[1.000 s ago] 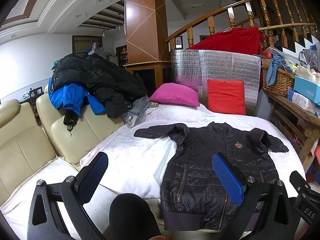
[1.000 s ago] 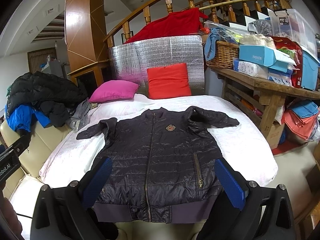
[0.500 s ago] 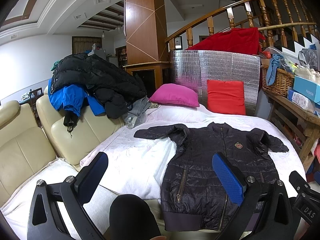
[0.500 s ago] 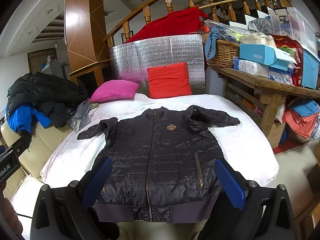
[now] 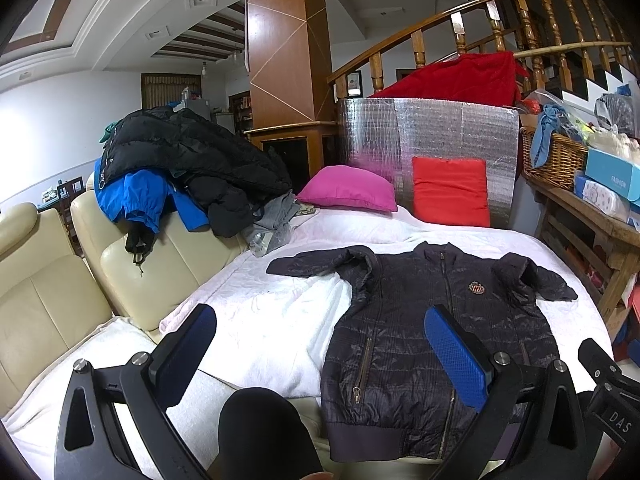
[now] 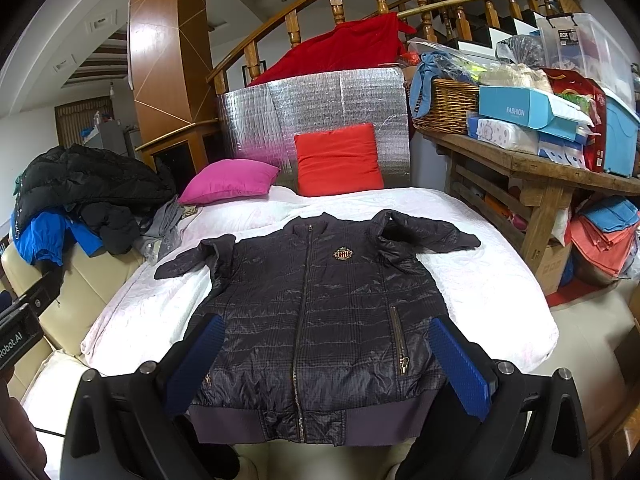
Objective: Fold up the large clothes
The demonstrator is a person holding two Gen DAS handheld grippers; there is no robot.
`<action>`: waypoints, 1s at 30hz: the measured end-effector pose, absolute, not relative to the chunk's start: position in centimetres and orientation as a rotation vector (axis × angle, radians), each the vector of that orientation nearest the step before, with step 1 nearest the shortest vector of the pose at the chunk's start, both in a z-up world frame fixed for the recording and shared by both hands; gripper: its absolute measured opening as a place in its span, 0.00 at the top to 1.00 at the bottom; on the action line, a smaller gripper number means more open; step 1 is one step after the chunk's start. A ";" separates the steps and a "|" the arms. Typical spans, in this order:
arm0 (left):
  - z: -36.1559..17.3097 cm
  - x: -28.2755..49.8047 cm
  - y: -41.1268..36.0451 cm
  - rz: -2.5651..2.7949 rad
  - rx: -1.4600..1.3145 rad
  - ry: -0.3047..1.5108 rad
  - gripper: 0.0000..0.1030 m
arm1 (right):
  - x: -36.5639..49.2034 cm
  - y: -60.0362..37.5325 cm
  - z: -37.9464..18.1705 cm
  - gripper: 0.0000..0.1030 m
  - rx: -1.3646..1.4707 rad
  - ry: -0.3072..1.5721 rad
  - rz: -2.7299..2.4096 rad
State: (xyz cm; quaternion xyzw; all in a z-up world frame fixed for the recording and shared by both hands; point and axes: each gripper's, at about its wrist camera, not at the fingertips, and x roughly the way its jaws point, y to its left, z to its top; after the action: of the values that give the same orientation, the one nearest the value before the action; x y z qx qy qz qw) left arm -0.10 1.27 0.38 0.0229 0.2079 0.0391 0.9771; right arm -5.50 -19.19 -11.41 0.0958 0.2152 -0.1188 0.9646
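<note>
A dark quilted zip jacket (image 6: 320, 320) lies flat, front up, on the white-covered bed (image 6: 480, 280), hem toward me, both sleeves spread outward. In the left wrist view the jacket (image 5: 420, 320) lies to the right of centre. My left gripper (image 5: 320, 344) is open and empty, held above the bed's near left edge, its right finger over the jacket's lower part. My right gripper (image 6: 328, 360) is open and empty, its blue-padded fingers straddling the jacket's hem area from above.
A pile of black and blue coats (image 5: 172, 168) sits on the cream sofa (image 5: 60, 292) at left. Pink pillow (image 6: 228, 182) and red pillow (image 6: 338, 160) lean at the bed's head. A cluttered wooden table (image 6: 540, 168) stands at right.
</note>
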 end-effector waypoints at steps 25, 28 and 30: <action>-3.4 2.8 0.8 -0.012 -0.029 0.530 0.00 | -1.9 -22.9 -12.7 0.00 0.222 0.447 -0.289; -5.4 3.4 -0.1 -0.148 -0.068 0.619 0.00 | -0.2 -26.5 -12.8 0.00 0.262 0.418 -0.312; -7.1 3.6 -1.2 -0.253 -0.071 0.695 0.00 | 1.0 -29.8 -12.9 0.00 0.295 0.373 -0.336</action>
State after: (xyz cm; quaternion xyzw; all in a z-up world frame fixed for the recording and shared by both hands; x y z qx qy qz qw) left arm 3.63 -1.24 -7.10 -0.0349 0.3395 -0.1237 0.9318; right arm 0.98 -29.79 -12.91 0.1456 0.1839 -0.1656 0.9579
